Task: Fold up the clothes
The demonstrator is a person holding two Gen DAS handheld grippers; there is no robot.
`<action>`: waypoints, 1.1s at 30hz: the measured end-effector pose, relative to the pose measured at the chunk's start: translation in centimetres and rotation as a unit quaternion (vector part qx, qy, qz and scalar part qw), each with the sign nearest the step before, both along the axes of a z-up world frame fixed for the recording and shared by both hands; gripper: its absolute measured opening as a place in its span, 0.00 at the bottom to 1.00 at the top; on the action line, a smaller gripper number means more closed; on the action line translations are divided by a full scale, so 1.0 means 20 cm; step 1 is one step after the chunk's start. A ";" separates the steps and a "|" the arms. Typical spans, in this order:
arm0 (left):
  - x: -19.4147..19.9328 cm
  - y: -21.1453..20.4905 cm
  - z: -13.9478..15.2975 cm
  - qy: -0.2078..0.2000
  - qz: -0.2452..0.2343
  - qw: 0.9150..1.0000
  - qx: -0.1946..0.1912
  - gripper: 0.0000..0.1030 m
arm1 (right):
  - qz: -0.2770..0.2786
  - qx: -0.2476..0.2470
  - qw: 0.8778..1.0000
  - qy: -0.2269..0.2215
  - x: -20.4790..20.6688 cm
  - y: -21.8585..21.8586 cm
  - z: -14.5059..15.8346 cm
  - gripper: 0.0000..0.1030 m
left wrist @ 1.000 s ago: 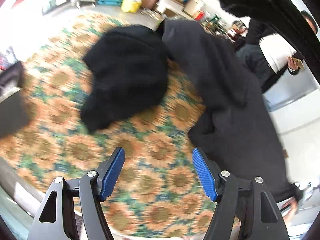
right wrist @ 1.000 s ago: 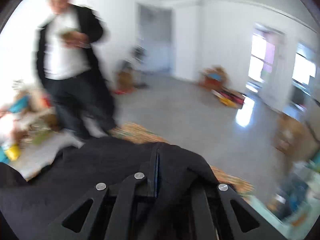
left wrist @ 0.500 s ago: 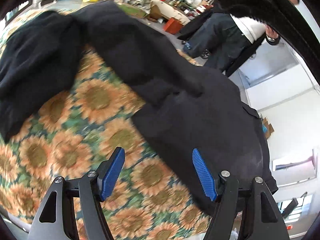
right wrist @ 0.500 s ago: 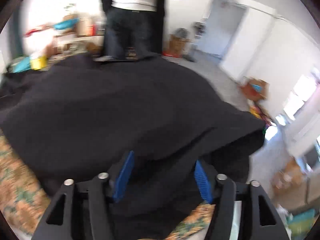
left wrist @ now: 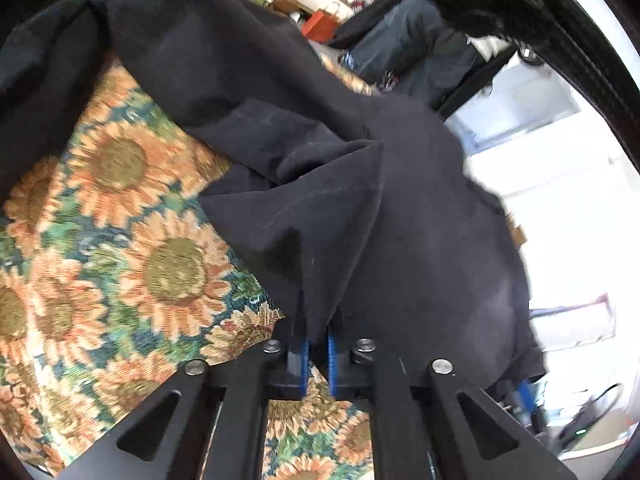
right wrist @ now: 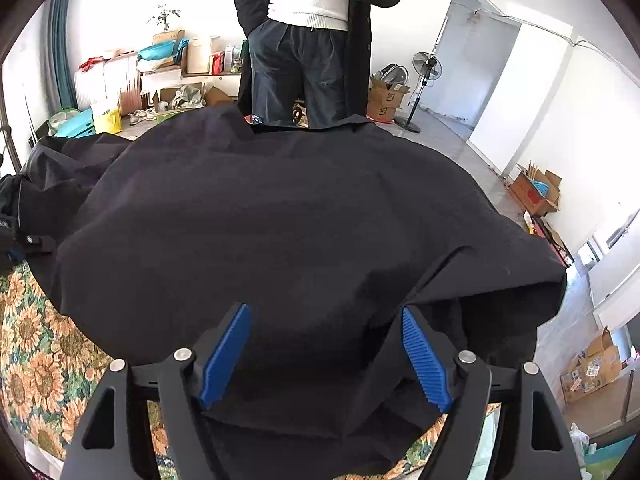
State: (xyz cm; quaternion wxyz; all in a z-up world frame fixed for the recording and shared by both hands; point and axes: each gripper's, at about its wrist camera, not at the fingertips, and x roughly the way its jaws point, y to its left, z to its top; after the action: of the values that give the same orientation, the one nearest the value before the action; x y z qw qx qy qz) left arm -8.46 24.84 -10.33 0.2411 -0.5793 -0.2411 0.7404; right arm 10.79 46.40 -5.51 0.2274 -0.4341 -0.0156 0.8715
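left gripper is clamped on a fold of the black garment; blue pads nearly touching w/ the cloth pinched between them, fabric rising from the pinch in a tented ridge. right gripper has its jaws opening, pads wide apart; the garment lies between & under them but the pads aren't pressing on it.

the garment is spread over the sunflower-print cloth, which covers the surface below. in the right wrist view it fills most of the frame, dark & fairly smooth, w/ a loose flap hanging down at the right near the right finger. in the left wrist view the sunflower print shows bare on the left side, garment on the right & across the top, creased where it bunches toward the pinch.

a second dark piece of clothing lies at the far left of the right wrist view; can't tell if it's separate or part of the same item.

behind the surface stands a person in a white top & dark coat, holding a phone. a standing fan & cardboard boxes sit on the floor beyond.
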 end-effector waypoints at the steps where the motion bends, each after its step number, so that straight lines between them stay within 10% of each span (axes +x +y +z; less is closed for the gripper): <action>1: -0.01 -0.07 0.04 -0.005 0.013 1.000 0.009 0.03 | 0.000 -0.004 1.000 0.002 0.02 0.01 0.00 0.78; 8: 0.05 -0.63 0.45 0.114 0.116 0.984 -0.069 0.00 | 0.019 -0.039 0.999 0.033 0.13 -0.06 0.11 0.76; 14: 0.12 -0.89 0.41 0.058 0.123 0.984 -0.114 0.00 | 0.038 -0.044 0.996 0.066 0.16 -0.12 0.24 0.80; 17: 0.12 -0.84 0.26 -0.024 0.099 0.989 -0.108 0.41 | -0.005 -0.059 0.997 0.052 0.09 -0.03 0.22 0.81; 18: 0.12 -0.76 0.21 -0.042 0.082 0.990 -0.104 0.59 | -0.019 -0.066 0.997 0.044 0.07 0.01 0.20 0.81; 27: 0.10 0.11 0.43 0.070 -0.061 0.994 -0.049 0.63 | -0.095 -0.129 0.985 0.061 0.21 0.43 0.18 0.74; 33: 0.10 0.85 0.18 0.041 -0.197 0.966 -0.160 0.63 | -0.125 -0.067 0.984 0.108 0.24 0.57 0.40 0.79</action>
State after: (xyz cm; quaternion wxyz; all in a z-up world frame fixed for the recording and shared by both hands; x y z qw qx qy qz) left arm -6.47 41.91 -6.69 0.2963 -0.6153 0.0091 0.7304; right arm 15.65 57.73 2.47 0.3055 -0.3507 0.1221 0.8768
